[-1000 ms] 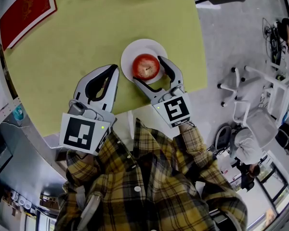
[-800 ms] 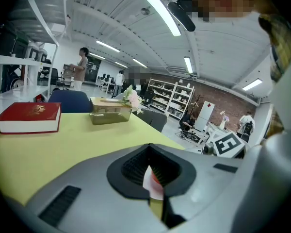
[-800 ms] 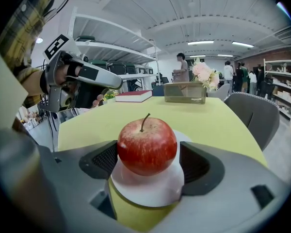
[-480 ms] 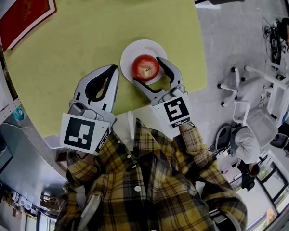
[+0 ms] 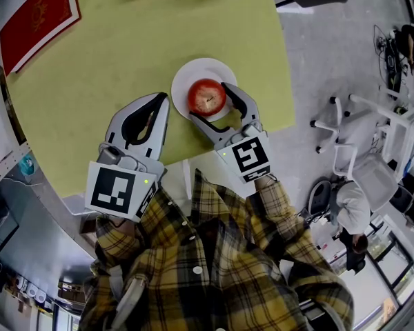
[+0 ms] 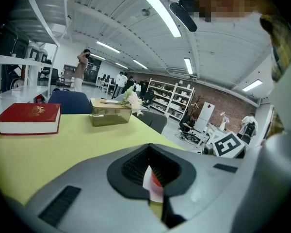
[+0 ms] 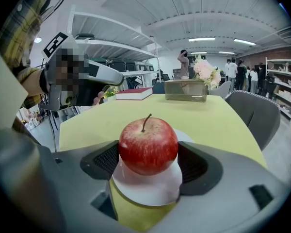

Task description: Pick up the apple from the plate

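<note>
Green tabletop (image 5: 124, 61), apple (image 5: 207, 96) between right tongs (image 5: 208, 100)

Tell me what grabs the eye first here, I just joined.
The red apple on the white plate near the yellow-green table's edge, with the right gripper's jaws against both its sides. Next, the left gripper, shut, left of the plate, and a red book at the table's far corner.

1. We see a yellow-green table (image 5: 124, 61) on a grey floor (image 5: 331, 54) — white chairs (image 5: 364, 174) to the right.
2. Far off, shelving (image 6: 177, 98) stands against a brick wall (image 6: 228, 103).
3. Long strip lights (image 6: 162, 13) cross the white ceiling overhead, all lit.
</note>
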The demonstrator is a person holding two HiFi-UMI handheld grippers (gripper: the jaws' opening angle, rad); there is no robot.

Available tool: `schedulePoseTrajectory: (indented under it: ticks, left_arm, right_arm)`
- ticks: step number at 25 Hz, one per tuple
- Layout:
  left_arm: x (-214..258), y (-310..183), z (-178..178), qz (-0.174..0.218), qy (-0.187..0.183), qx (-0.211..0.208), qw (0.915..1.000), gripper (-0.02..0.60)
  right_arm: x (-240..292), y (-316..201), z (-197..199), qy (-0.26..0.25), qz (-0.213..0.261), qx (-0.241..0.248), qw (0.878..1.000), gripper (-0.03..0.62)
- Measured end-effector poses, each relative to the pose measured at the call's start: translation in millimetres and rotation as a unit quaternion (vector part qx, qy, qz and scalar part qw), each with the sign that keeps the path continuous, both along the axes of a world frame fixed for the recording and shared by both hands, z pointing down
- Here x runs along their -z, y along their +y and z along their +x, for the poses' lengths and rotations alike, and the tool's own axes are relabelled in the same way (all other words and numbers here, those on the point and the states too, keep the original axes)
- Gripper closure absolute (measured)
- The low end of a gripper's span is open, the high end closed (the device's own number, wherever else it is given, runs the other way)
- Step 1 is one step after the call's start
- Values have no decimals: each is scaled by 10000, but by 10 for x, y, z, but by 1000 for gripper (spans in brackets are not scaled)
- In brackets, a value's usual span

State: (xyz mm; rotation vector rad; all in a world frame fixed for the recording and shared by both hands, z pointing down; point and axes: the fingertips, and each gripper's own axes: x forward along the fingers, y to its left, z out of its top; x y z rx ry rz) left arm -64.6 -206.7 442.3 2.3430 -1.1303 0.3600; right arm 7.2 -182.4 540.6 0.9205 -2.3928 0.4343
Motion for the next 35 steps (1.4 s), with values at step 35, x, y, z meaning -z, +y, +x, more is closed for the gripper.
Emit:
schedulePoseTrajectory:
  ticks: [35]
  left_arm:
    - [1539,-29,-2,1371,114,41,9905,575]
  right_arm:
    - [1744,19,-185,-744,902,58,9931,218]
